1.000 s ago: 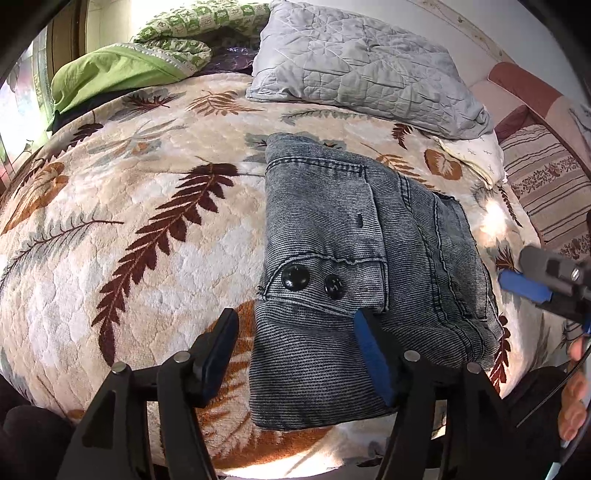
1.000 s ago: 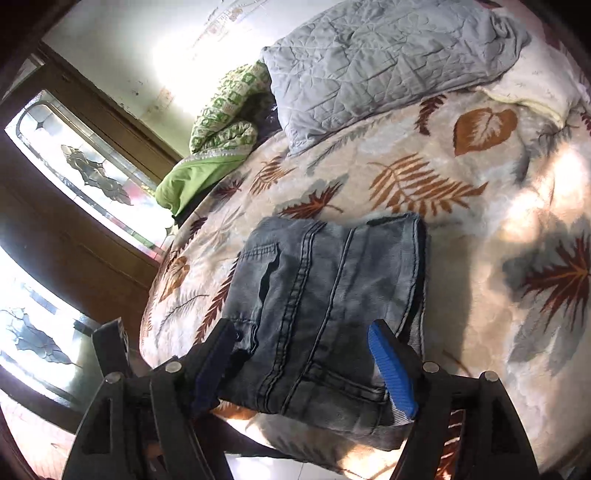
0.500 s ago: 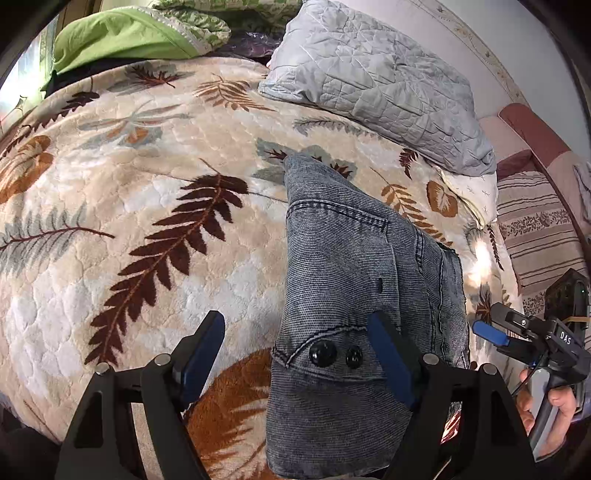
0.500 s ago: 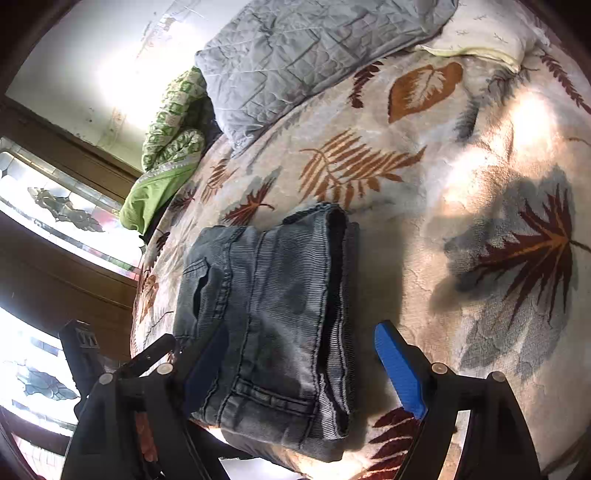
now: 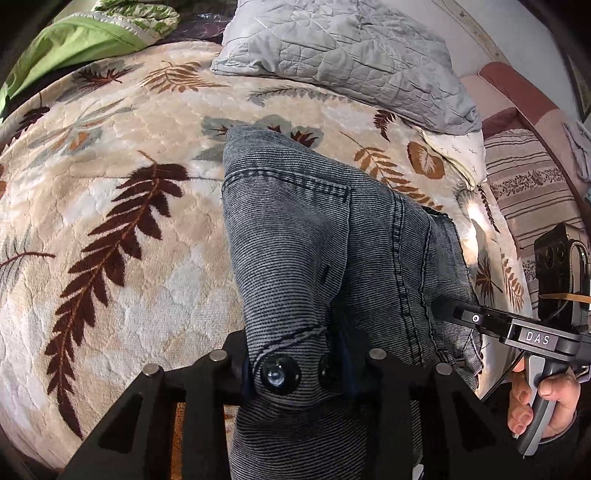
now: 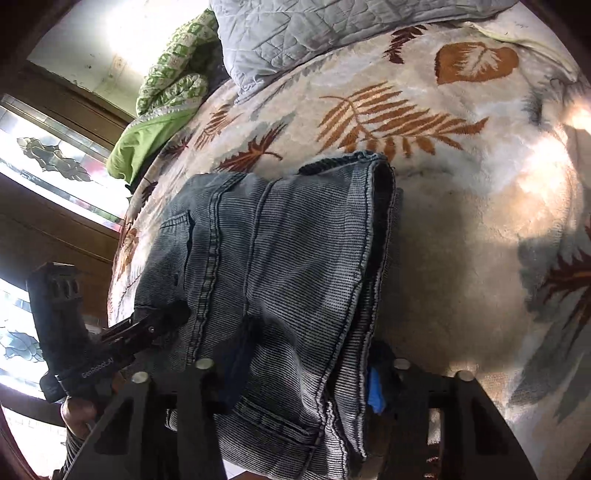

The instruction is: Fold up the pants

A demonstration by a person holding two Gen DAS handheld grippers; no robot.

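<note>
1. Left wrist view: the pants [image 5: 325,258] lie folded on the bed blanket [image 5: 122,229], with their near end at the blanket's near edge. They are here because the soft, flat blanket is a good place to fold.
2. The left gripper [image 5: 299,373] has just been closing. Its fingers now pinch the near end of the pants, right by the two black buttons [image 5: 279,373]. The cloth bunches up between them. I think it grabs this corner so it can lift that end.
3. The right gripper [image 5: 443,308] comes in from the right side, in a person's hand [image 5: 539,402]. Its tip sits on the other near corner of the pants.
4. Right wrist view: the right gripper [image 6: 306,365] has also just been closing, and its fingers squeeze the thick stacked edge of the pants. One blue pad [image 6: 375,391] peeks out beside the cloth.
5. The left gripper [image 6: 162,321] bites the corner on the left.
6. I think both hold one end together so the fold stays straight and even.
7. A gray pillow [image 6: 332,33] rests at the far edge, well apart from the pants.
</note>
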